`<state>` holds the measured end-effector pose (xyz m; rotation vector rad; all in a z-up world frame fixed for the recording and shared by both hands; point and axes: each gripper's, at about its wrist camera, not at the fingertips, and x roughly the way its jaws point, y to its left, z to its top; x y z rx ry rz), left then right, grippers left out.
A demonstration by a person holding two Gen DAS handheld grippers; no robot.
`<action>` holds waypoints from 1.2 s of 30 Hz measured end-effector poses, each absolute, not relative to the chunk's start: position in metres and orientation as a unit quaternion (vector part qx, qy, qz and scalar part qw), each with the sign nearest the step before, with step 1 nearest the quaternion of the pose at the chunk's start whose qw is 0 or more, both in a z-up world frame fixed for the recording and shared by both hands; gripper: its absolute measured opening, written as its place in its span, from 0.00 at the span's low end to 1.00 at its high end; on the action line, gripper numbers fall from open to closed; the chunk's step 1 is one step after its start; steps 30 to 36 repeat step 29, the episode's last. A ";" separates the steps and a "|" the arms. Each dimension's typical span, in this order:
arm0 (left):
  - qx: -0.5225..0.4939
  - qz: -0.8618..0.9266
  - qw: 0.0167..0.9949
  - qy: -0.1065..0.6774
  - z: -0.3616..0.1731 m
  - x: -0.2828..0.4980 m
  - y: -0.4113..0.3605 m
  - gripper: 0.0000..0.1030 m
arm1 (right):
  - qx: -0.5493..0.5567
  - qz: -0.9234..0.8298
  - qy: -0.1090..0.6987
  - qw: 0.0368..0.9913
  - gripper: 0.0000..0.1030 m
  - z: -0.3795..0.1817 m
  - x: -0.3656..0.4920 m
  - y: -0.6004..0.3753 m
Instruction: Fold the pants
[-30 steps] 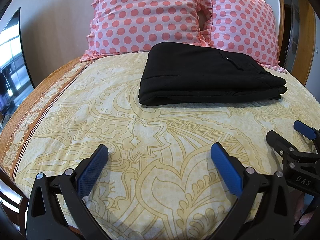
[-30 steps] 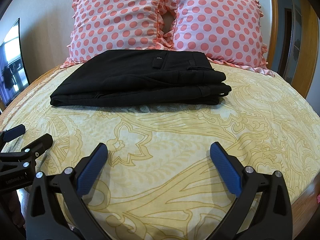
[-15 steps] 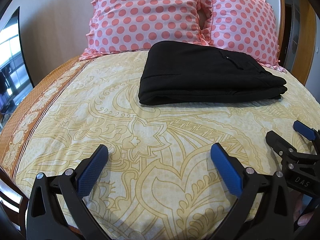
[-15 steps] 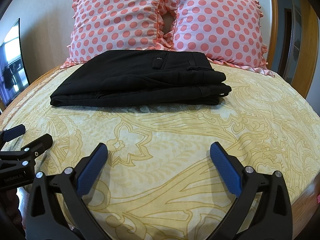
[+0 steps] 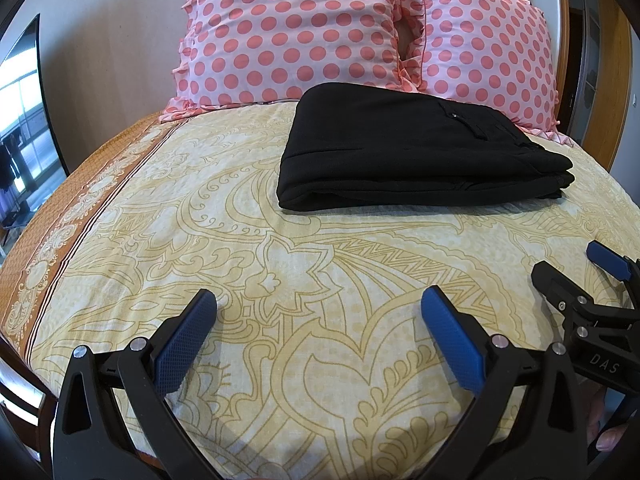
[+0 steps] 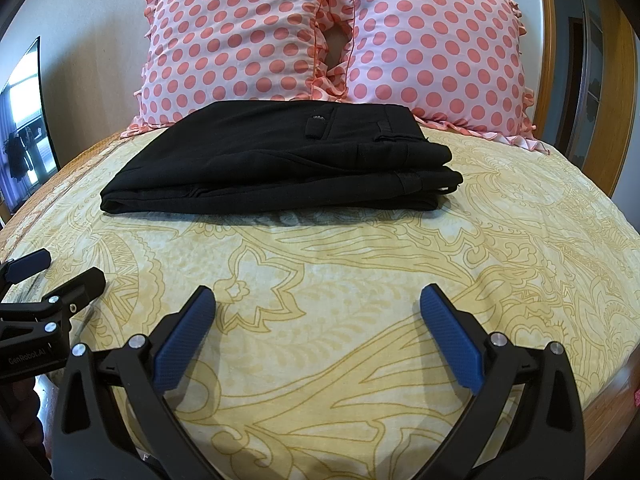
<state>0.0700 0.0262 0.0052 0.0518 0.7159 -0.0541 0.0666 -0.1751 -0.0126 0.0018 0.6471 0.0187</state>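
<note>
Left wrist view first: the left claw (image 5: 318, 312) hangs low over the near end of the bed, jaws spread wide, nothing between the blue pads (image 5: 182, 344) but yellow patterned sheet (image 5: 280, 264). Off to its right, just beside it, the right claw (image 5: 576, 268) pokes in from the frame edge, fingers parted too. Neither one touches cloth, and that reads as hands-off on purpose.

Swing to the right wrist view and it's the mirror picture: right claw (image 6: 316, 308) gaping and empty over bare sheet, left claw (image 6: 52, 272) peeking in at its left, its fingers standing apart.

Now look ahead of both claws, well clear of the fingertips. The pants (image 5: 416, 152) lie in a squat black stack, layers piled one on another, folded edge turned toward the left claw's side, waistband and a buttoned pocket tab (image 6: 316, 126) showing on top. It sits squarely on the sheet, far edge close up by the two spotted pillows (image 6: 240, 36) propped at the headboard (image 6: 616, 80); whether it touches them I can't tell.

My call: the folding looks done. The stack is compact and even, parked at the head of the bed out of the way, and the claws wait wide because nothing needs gripping. If anything is left, it's a light pat along that slightly stepped right-hand edge.
</note>
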 end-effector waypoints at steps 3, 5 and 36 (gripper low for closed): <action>0.025 -0.026 0.936 0.350 0.005 0.070 0.026 0.99 | 0.001 0.009 0.318 0.948 0.98 -0.013 0.067 -0.175; 0.025 -0.026 0.936 0.350 0.005 0.070 0.026 0.99 | 0.001 0.009 0.318 0.948 0.98 -0.013 0.067 -0.175; 0.027 -0.029 0.937 0.347 0.004 0.068 0.022 0.99 | 0.001 0.008 0.317 0.948 0.98 -0.013 0.067 -0.174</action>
